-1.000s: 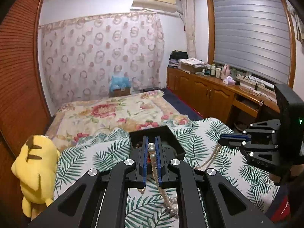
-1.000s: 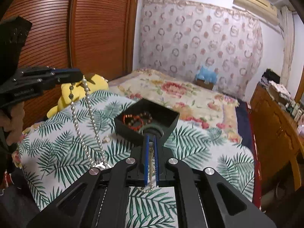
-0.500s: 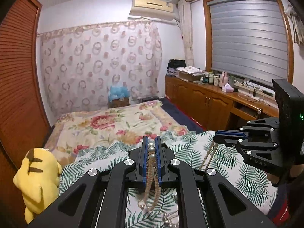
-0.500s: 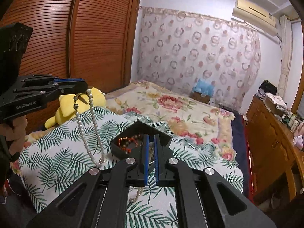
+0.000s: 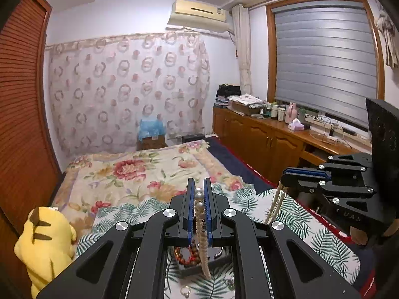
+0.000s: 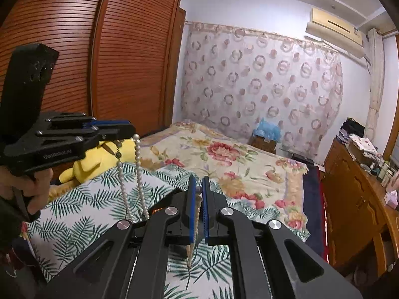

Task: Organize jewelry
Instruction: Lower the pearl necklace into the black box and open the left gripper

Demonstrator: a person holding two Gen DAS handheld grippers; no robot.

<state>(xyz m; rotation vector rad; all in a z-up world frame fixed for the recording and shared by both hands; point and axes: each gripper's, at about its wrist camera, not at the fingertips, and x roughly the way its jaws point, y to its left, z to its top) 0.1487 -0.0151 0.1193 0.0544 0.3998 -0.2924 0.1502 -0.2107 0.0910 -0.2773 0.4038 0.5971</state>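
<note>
Blue-padded jaws of the left gripper (image 5: 199,194) are clamped on a pearl necklace (image 5: 199,200), whose two strands hang down toward a black tray (image 5: 197,266) below. One red bead bracelet (image 5: 183,255) and one brown bead bracelet (image 5: 194,251) lie in that tray, and one ring (image 5: 185,291) lies on the leaf-print cloth (image 5: 324,239) just in front of it. Beside it, the right gripper (image 6: 198,189) pinches a second stretch of the same kind of beads (image 6: 197,211), which droop under its closed jaws; whether this is the same necklace cannot be told. Both grippers are held well above the cloth, apart from each other, with free air between them. One hand (image 6: 27,186) shows on the left gripper's handle. One yellow plush (image 5: 46,244) sits at the cloth's left edge against the slatted wardrobe (image 6: 74,49). Beyond the cloth, the floral bedspread (image 5: 139,169) is open up to the curtain (image 5: 124,89). One wooden cabinet (image 5: 261,142) lines the right wall.
</note>
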